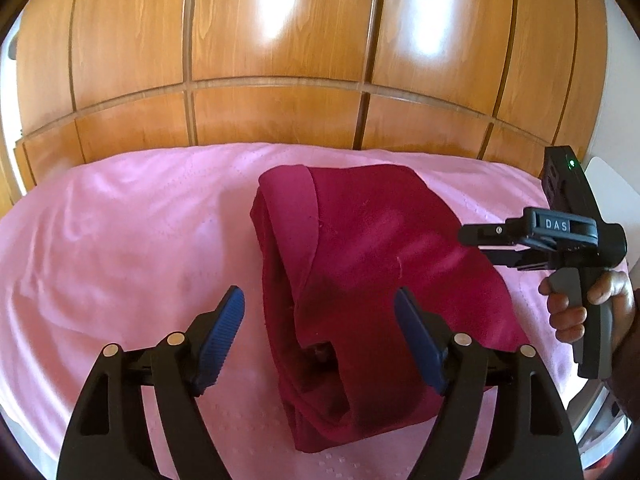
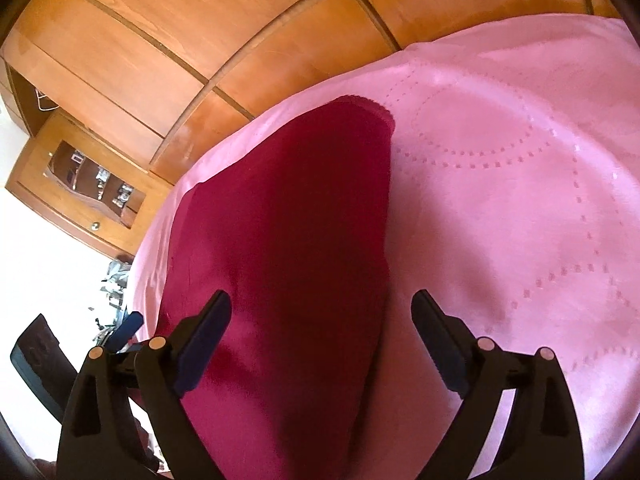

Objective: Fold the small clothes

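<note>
Both my left claw and right claw gape wide, empty; I would pinch the crimson garment at matching edges, fold evenly.

The folded crimson fabric garment runs off the right wrist view's bottom edge. Small shiny objects inside the glass-fronted wooden cabinet are too tiny to identify.
</note>
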